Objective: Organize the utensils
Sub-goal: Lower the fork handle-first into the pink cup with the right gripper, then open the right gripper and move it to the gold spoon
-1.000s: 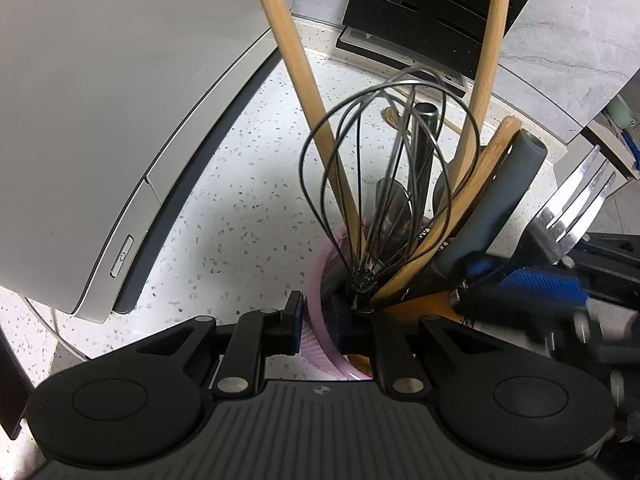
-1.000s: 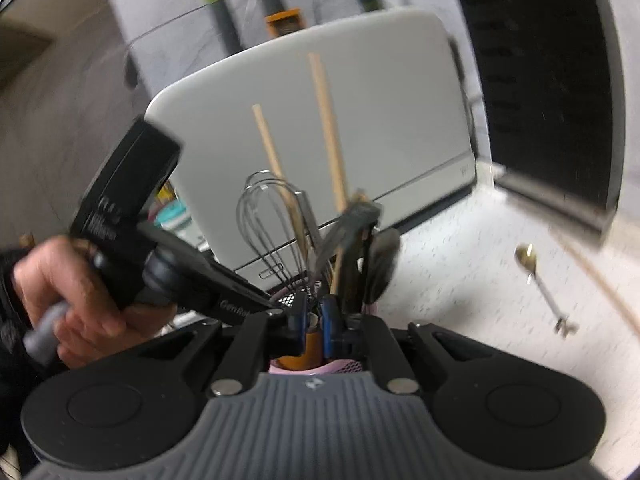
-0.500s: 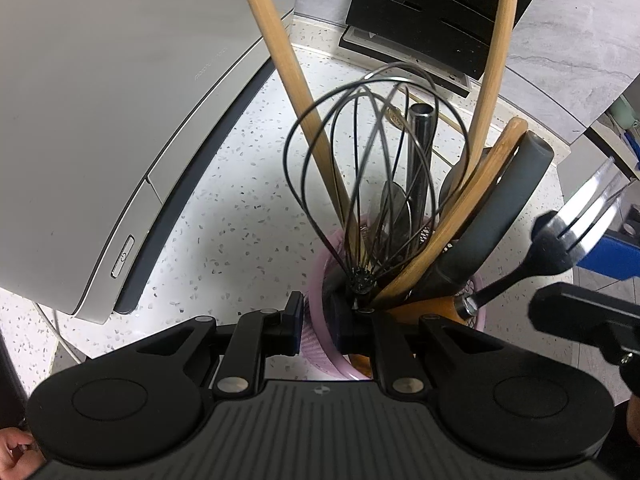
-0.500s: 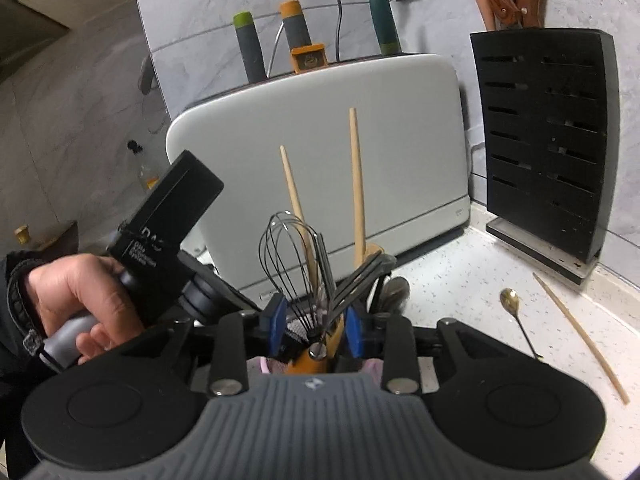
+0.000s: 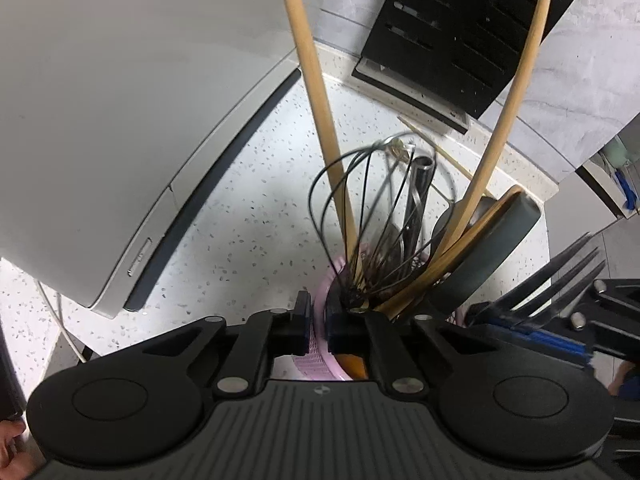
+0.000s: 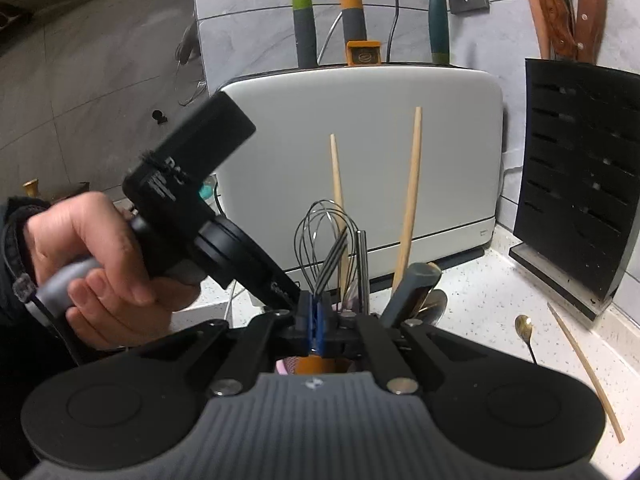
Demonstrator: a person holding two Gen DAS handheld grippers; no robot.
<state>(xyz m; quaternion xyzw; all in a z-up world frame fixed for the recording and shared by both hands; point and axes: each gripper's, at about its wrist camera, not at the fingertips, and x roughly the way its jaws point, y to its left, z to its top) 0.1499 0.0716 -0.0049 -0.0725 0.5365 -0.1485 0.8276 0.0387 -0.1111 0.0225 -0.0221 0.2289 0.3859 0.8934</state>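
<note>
A pink utensil holder (image 5: 322, 356) holds a wire whisk (image 5: 372, 216), two wooden sticks (image 5: 316, 92), a grey spatula (image 5: 492, 252) and other utensils. My left gripper (image 5: 318, 330) is shut on the holder's rim. My right gripper (image 6: 318, 322) is shut on a black fork (image 6: 332, 262), tines up, just above the holder (image 6: 288, 366). The fork (image 5: 560, 276) also shows at the right of the left wrist view. A gold spoon (image 6: 526, 332) and a loose chopstick (image 6: 584, 368) lie on the counter at the right.
A white toaster (image 6: 360, 152) stands close behind the holder. A black knife block (image 6: 580, 184) stands at the back right. The speckled counter (image 5: 248, 216) runs between them. The left hand and gripper body (image 6: 172, 216) fill the left of the right wrist view.
My right gripper opened, then closed again on the fork beside the whisk. The holder has tilted slightly in the left gripper's grip.
</note>
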